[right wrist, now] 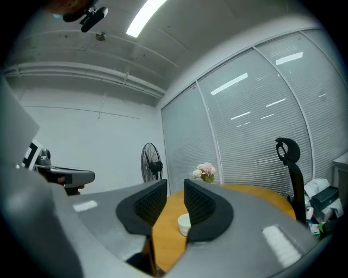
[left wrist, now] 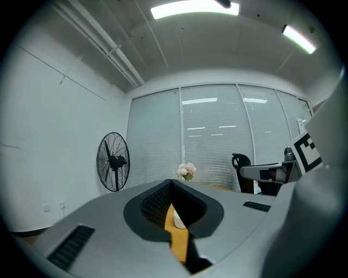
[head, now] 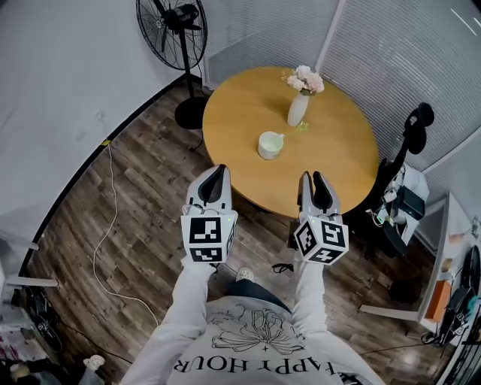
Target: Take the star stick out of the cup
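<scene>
The shirt (head: 248, 353) read "HAPPY HOUR", upside down. The left gripper (head: 219, 170) had its jaws touching together, empty. The right gripper (head: 313, 177) had its jaws apart, empty. Only the gripper views showed ceiling lamps (left wrist: 193, 8).

Both arms, in pale sleeves (head: 183, 312), reach forward from the body side by side and well apart. Each carries its gripper roughly level, with the marker cube (head: 209, 237) at the near end turned up toward the head. The left gripper (head: 218, 174) has its dark fingers (left wrist: 149, 205) drawn together so that the tips meet at the far end, with nothing gripped between them. The right gripper (head: 316, 183) holds its fingers (right wrist: 204, 205) apart, a clear gap between the ribbed pads and nothing in it.
</scene>
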